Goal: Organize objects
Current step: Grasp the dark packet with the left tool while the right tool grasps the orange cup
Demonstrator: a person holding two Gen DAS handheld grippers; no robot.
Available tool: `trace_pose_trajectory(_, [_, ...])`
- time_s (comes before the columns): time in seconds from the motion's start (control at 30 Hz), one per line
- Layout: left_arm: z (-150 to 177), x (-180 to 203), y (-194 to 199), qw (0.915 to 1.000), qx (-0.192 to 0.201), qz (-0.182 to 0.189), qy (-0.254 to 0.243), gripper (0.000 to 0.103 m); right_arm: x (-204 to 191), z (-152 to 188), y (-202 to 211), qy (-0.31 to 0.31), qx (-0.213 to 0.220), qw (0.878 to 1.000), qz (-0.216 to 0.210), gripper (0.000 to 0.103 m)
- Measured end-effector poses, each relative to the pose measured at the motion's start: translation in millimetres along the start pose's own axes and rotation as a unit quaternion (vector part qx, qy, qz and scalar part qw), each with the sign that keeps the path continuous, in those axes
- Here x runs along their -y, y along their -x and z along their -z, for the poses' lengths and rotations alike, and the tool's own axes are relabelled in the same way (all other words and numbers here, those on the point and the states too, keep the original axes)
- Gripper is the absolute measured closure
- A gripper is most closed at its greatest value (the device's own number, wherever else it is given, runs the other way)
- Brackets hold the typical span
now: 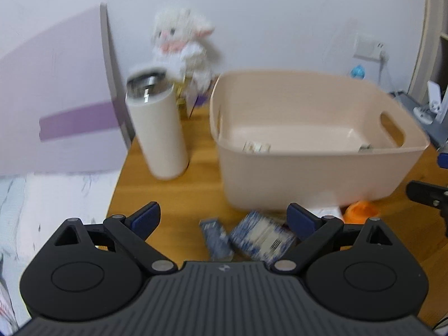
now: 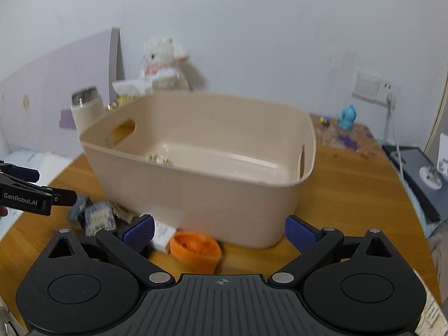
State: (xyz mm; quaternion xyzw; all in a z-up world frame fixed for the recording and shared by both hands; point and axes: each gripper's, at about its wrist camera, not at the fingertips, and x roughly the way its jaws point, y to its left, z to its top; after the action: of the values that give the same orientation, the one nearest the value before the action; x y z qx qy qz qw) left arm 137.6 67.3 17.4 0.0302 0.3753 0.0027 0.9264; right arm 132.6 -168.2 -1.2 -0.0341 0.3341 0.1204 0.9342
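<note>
A beige plastic bin [image 1: 322, 179] with cut-out handles stands on the wooden table [image 1: 173, 193]; it also shows in the right wrist view [image 2: 196, 196]. A small pale item [image 1: 256, 147] lies inside it. In front of the bin lie blue-patterned packets [image 1: 261, 236], a white box [image 2: 162, 235] and an orange roll [image 2: 196, 247]. My left gripper [image 1: 224, 219] is open and empty above the packets. My right gripper [image 2: 219, 231] is open and empty above the orange roll.
A white steel tumbler [image 1: 159, 128] stands left of the bin. A white plush lamb [image 1: 184, 47] sits against the wall. A blue figurine [image 2: 347, 116] and small clutter sit at the back right. A wall socket [image 2: 373, 86] has a cable running down. A bed lies left of the table.
</note>
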Motion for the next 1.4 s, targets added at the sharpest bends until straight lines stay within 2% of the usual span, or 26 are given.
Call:
trace_pose_trajectory(0.1, [8.4,-9.6,-19.6,0.9995,-0.027,-0.013,0.011,0.006,-0.2,6.5,-15.1,0.002,-0.022,1.000,-0.004,0.002])
trace_pose_trajectory(0.3, [19.7,-21.7,-41.5,0.9979,-0.057,-0.013,0.026,0.006,-3.0,15.3,-50.1,0.008,-0.059,0.998,-0.009,0.005])
trace_pose_trajectory(0.5, [25.1,-24.3,-57.5,0.9965,-0.076,-0.007,0.035,0.007,-4.3,24.1,-71.9,0.000,-0.088,0.996,-0.016,0.017])
trace_pose_trajectory(0.6, [25.8,-30.5,-63.8,0.9951,-0.078,0.010,0.059,0.008,-6.3,26.5,-74.9,-0.005,-0.088,0.996,-0.018,0.030])
trace_pose_trajectory(0.77, [23.9,-38.0,-65.2,0.9911,-0.085,0.040,0.094,0.024,-9.3,26.4,-73.7,-0.002,-0.084,0.996,-0.024,0.058])
trace_pose_trajectory(0.97, [27.4,-42.4,-62.4,0.9891,-0.085,0.045,0.112,0.032,-11.1,28.5,-67.7,0.006,-0.084,0.996,-0.025,0.080])
trace_pose_trajectory(1.3, [33.0,-44.1,-60.2,0.9875,-0.093,0.051,0.116,0.054,-12.7,32.4,-59.9,0.008,-0.084,0.996,-0.026,0.087])
trace_pose_trajectory(1.33, [33.2,-44.1,-60.5,0.9876,-0.093,0.052,0.116,0.062,-13.5,32.2,-59.0,0.008,-0.083,0.996,-0.026,0.088])
trace_pose_trajectory(1.4, [32.6,-44.6,-61.4,0.9871,-0.091,0.057,0.118,0.070,-13.5,31.8,-55.5,0.007,-0.080,0.996,-0.027,0.088])
